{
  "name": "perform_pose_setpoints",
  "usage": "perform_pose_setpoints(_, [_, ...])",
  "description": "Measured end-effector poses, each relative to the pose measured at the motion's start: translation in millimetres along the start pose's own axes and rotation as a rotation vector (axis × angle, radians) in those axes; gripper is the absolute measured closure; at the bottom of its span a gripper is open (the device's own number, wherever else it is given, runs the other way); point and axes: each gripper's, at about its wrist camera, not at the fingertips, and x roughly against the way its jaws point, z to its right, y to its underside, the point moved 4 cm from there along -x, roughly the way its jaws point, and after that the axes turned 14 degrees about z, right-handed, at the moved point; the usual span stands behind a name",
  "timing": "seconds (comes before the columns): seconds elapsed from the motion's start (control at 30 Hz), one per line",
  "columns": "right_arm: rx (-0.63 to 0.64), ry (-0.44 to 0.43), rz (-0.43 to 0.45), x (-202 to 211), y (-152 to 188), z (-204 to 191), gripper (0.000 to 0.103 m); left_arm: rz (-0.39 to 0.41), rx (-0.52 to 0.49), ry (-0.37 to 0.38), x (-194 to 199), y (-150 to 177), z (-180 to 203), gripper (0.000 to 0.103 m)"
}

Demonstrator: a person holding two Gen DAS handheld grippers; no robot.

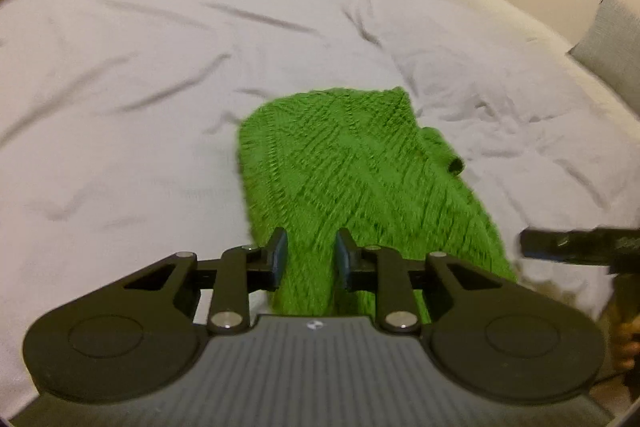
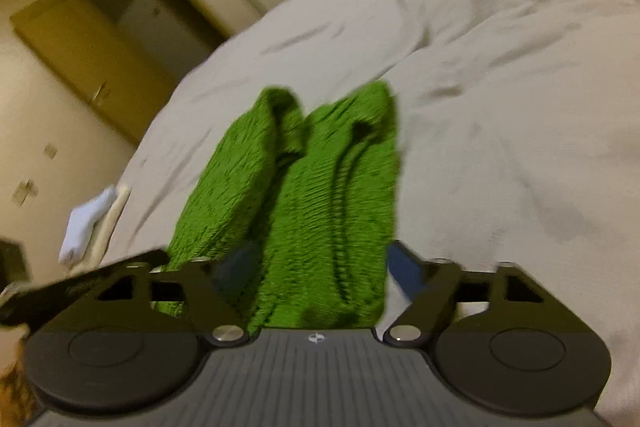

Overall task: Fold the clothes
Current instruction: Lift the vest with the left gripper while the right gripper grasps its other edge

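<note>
A green knitted garment (image 1: pixel 352 179) lies lengthwise on a bed's pale sheet (image 1: pixel 120 107), partly gathered. The left gripper (image 1: pixel 310 257), jaws parted, straddles its near edge; fabric appears to pass between them, though blur hides any contact. The right gripper (image 2: pixel 320 271), jaws spread wide, hovers over the same end, apparently placed for a two-handed lift.

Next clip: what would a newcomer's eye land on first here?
The bright green knit garment lying on the pale bedsheet, bunched into ridges in the right wrist view. Next, the two black grippers at its near edge: the left gripper with jaws narrowly apart, the right gripper spread wide.
</note>
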Motion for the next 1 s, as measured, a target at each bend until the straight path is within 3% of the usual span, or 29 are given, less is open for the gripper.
perform_pose_setpoints(0.17, [-0.058,-0.076,-0.06,-34,-24,2,0.041,-0.005,0.008,0.045,-36,-22,-23,0.079])
perform_pose_setpoints(0.37, [-0.193,-0.172,-0.059,-81,-55,9,0.018,-0.013,-0.022,0.058,-71,-35,-25,0.078])
perform_pose_setpoints(0.63, [-0.252,-0.23,-0.093,-144,-62,11,0.019,-0.015,-0.037,0.066,-80,-35,-25,0.076])
perform_pose_setpoints(0.77, [-0.197,-0.259,-0.119,-160,-58,0,0.04,-0.019,-0.054,0.056,-83,-36,-20,0.075])
perform_pose_setpoints(0.87, [-0.098,-0.259,-0.111,-160,-55,-11,0.078,-0.023,-0.061,0.052,-82,-38,-15,0.075])
perform_pose_setpoints(1.0, [-0.076,-0.269,-0.041,-137,-68,-14,0.081,-0.003,-0.042,0.092,-75,-46,-2,0.076])
